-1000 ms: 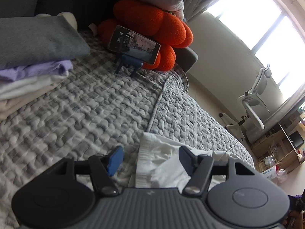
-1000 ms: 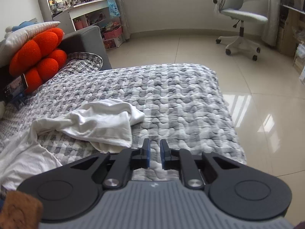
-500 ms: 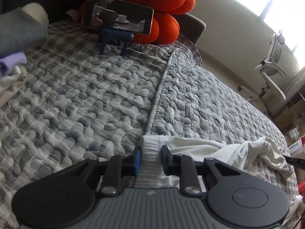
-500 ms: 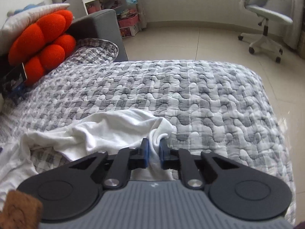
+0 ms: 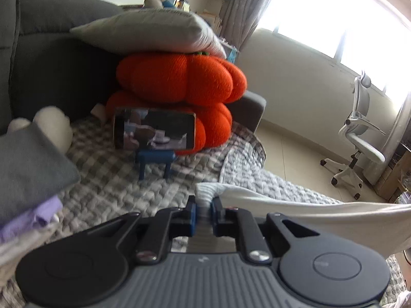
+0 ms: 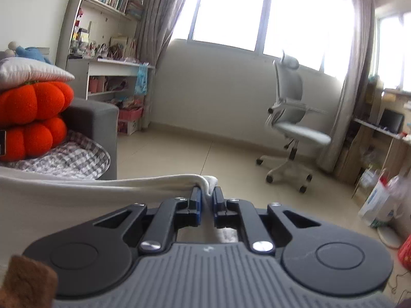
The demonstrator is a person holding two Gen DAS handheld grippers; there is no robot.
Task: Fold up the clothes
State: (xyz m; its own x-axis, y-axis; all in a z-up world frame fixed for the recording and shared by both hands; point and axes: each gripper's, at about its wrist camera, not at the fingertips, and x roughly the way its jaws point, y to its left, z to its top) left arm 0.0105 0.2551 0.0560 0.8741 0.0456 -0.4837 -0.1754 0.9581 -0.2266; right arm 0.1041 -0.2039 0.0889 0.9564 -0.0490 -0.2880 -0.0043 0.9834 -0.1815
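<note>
A white garment (image 5: 308, 213) is stretched in the air between my two grippers, above the grey quilted bed (image 5: 115, 187). My left gripper (image 5: 203, 211) is shut on its ribbed waistband end. My right gripper (image 6: 206, 200) is shut on the other end of the white garment (image 6: 77, 197), which runs off to the left as a taut band. A pile of folded clothes (image 5: 28, 169), grey on top and purple under it, lies at the left on the bed.
A phone (image 5: 154, 132) on a blue stand (image 5: 155, 160) stands on the bed before orange pumpkin cushions (image 5: 179, 82) and a grey pillow (image 5: 146, 32). A white office chair (image 6: 292, 125) stands on the tiled floor. A desk (image 6: 380, 133) and bags are at the right.
Both grippers, shut on the white garment's ends, have risen from the bed and lifted it taut between them. A second ago the left gripper was open over the cloth.
</note>
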